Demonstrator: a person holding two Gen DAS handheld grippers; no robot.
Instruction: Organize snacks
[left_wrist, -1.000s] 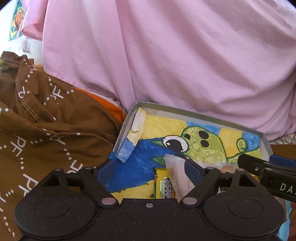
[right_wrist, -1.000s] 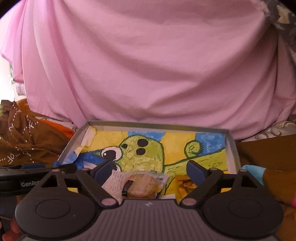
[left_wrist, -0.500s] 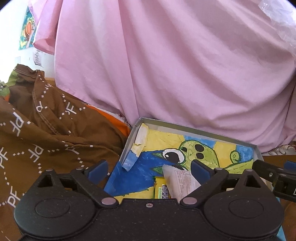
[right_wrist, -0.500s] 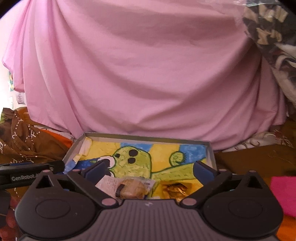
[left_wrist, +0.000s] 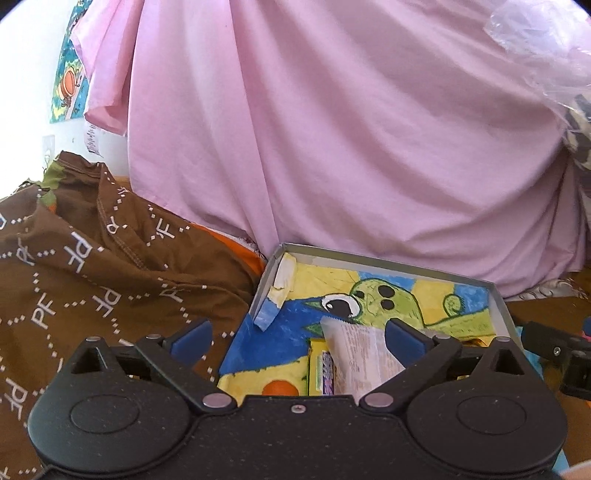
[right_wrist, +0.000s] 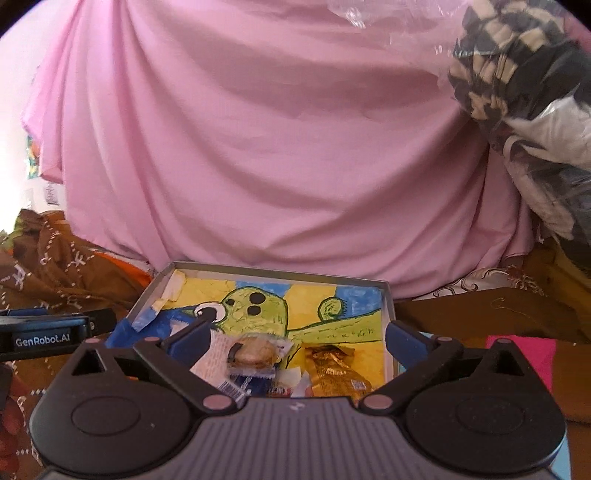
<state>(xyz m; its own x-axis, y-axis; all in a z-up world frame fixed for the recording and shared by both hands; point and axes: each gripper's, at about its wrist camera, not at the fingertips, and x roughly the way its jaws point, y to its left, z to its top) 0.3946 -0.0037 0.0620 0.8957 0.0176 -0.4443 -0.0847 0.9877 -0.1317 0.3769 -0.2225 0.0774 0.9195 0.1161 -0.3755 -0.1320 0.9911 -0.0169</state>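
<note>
A shallow grey tray (left_wrist: 391, 261) (right_wrist: 280, 272) lined with a yellow, blue and green cartoon drawing lies in front of both grippers. Inside it are a white wrapper (left_wrist: 364, 356), a yellow packet (left_wrist: 318, 369), a clear-wrapped round biscuit (right_wrist: 255, 355) and a gold wrapper (right_wrist: 334, 371). My left gripper (left_wrist: 297, 336) stands open above the tray's left edge, holding nothing. My right gripper (right_wrist: 297, 335) is open too, over the near snacks, with nothing between its fingers. The left gripper's black body (right_wrist: 48, 332) shows at the left of the right wrist view.
A large pink cloth (left_wrist: 332, 129) (right_wrist: 258, 147) hangs behind the tray. Brown patterned fabric (left_wrist: 92, 266) is bunched at the left. A black-and-cream cloth in clear plastic (right_wrist: 517, 74) sits upper right. A pink square (right_wrist: 524, 354) lies right of the tray.
Both grippers have pulled back and risen from the tray, so it looks smaller and lower. The snacks stay in the tray. Both stay open.
</note>
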